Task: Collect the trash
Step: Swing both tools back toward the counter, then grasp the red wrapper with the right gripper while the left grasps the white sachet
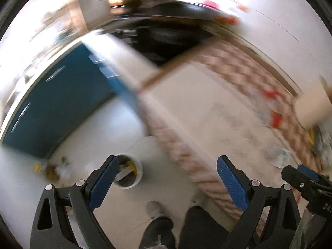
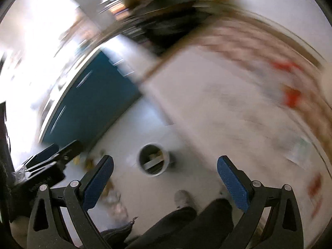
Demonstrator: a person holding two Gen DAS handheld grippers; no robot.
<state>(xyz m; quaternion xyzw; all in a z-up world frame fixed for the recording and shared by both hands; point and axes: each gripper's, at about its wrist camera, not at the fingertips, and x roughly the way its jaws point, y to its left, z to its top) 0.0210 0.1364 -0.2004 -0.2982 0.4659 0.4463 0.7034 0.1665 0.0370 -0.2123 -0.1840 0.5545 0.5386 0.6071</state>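
Both views are motion-blurred. My left gripper (image 1: 168, 178) is open and empty, held high above the floor. My right gripper (image 2: 165, 178) is open and empty too. A white round bin (image 1: 138, 167) stands on the pale floor below, with scraps inside; it also shows in the right wrist view (image 2: 166, 161). Loose trash (image 1: 55, 169) lies on the floor left of the bin, and shows blurred in the right wrist view (image 2: 89, 162). More scraps, some red (image 1: 277, 119), lie on the table (image 1: 207, 114) at the right. The right gripper's body shows at the left wrist view's right edge (image 1: 305, 178).
A blue cabinet (image 1: 62, 95) stands at the left beyond the floor. The table has a checkered cloth edge (image 1: 182, 157). The person's dark trousers (image 1: 199, 226) and a shoe (image 1: 154, 207) are below the grippers. A paper cup (image 1: 311, 110) is at the table's right.
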